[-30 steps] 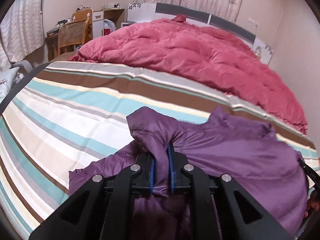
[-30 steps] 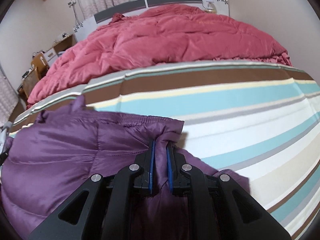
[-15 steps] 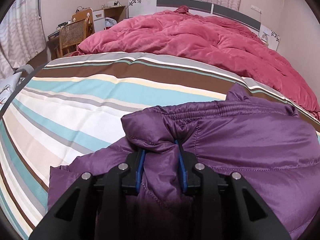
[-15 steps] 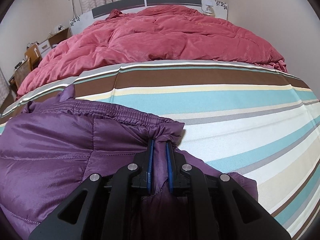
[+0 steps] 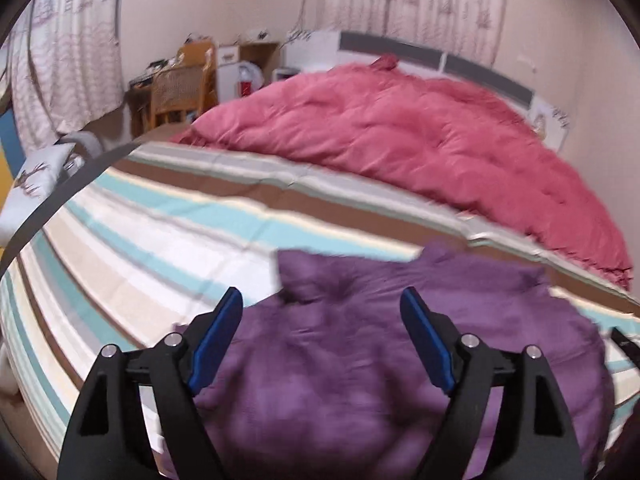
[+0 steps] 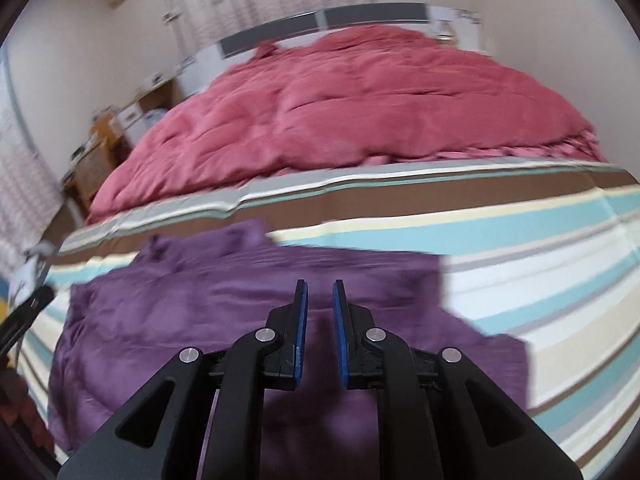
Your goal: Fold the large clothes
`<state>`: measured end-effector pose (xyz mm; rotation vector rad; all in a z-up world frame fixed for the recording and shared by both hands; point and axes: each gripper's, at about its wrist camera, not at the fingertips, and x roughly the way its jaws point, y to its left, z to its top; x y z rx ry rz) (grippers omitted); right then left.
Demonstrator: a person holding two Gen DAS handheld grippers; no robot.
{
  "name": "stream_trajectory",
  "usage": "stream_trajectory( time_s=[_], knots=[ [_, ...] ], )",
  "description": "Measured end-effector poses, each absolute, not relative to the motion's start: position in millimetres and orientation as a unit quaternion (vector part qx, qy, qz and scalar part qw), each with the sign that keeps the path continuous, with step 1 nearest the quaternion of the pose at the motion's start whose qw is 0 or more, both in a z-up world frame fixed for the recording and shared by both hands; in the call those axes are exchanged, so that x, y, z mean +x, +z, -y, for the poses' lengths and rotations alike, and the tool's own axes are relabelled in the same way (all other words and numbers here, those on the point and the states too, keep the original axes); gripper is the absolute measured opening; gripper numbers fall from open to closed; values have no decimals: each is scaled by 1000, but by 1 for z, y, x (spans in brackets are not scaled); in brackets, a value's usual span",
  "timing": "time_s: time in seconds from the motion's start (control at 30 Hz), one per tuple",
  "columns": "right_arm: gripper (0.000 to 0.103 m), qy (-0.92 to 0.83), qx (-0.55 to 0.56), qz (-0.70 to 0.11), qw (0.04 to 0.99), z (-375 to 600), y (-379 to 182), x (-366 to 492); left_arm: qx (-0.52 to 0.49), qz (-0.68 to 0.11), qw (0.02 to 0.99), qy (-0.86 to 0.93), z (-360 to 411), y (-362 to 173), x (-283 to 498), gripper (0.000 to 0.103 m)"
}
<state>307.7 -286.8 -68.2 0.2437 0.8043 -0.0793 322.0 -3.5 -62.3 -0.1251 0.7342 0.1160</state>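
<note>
A purple padded jacket (image 5: 360,360) lies spread on the striped bed sheet (image 5: 160,232). My left gripper (image 5: 322,300) is wide open above the jacket's left part and holds nothing. In the right wrist view the jacket (image 6: 180,320) lies on the sheet (image 6: 520,240). My right gripper (image 6: 320,292) hovers over the jacket's right part with a narrow gap between its blue pads and no fabric in it. Both views are blurred by motion.
A red quilt (image 5: 400,140) is heaped across the far half of the bed, also in the right wrist view (image 6: 340,120). A wooden chair (image 5: 176,92) and desk stand at the far left. A pillow (image 5: 32,176) lies off the bed's left edge.
Both grippers have let go of the jacket's edge and lifted away. The left jaws opened wide, the right jaws parted slightly. The jacket now lies flat on the sheet.
</note>
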Motion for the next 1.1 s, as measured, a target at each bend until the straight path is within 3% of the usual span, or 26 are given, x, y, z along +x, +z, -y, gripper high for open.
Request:
stream_trajectory(
  time_s=[0.17, 0.37, 0.7, 0.93, 1.1],
  knots=[
    [12, -13, 67, -414, 907, 243, -90, 334, 3, -364, 931, 15, 69, -56, 337, 84],
    [12, -13, 78, -415, 906, 243, -116, 340, 62, -409, 910, 14, 106, -107, 358, 84],
    [12, -22, 66, -417, 906, 236, -124, 348, 69, -409, 909, 37, 111, -133, 363, 87],
    [12, -40, 65, -374, 924, 260, -88, 317, 66, -407, 910, 38, 89, -107, 347, 91],
    [12, -74, 80, -404, 908, 286, -107, 325, 72, -380, 919, 81, 58, -92, 335, 95]
  ],
)
